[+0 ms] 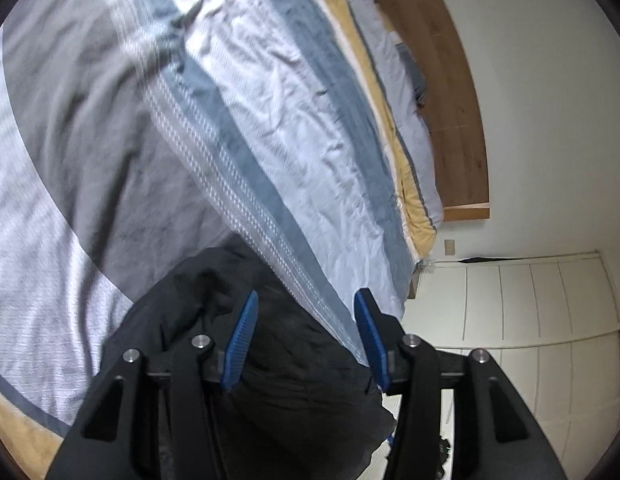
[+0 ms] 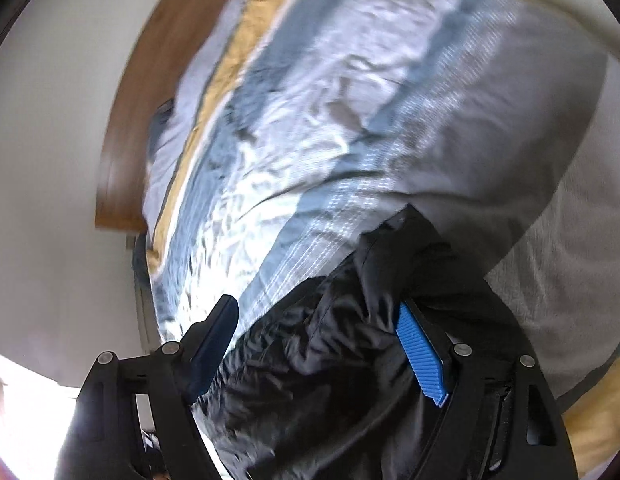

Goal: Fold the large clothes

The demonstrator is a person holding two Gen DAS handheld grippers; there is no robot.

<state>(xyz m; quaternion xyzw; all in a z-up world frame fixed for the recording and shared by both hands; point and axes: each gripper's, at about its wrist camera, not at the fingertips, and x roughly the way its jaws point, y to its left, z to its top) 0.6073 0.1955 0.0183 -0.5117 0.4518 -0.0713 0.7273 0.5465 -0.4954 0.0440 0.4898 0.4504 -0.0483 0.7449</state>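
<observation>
A black, shiny, crumpled garment (image 1: 277, 360) lies on the near edge of a bed. In the left wrist view it sits under and between my left gripper (image 1: 305, 300), whose blue-padded fingers (image 1: 241, 340) stand wide apart with nothing pinched. The same garment (image 2: 334, 360) fills the lower middle of the right wrist view. My right gripper (image 2: 318, 304) hovers over it, fingers (image 2: 422, 360) spread wide, holding nothing. Part of the garment is hidden under both grippers.
The bed is covered by a wrinkled duvet (image 1: 269, 112) striped pale blue, slate, grey and yellow. A wooden headboard (image 1: 450, 92) stands at its far end against a white wall. White panelled doors (image 1: 530, 300) are at the right in the left wrist view.
</observation>
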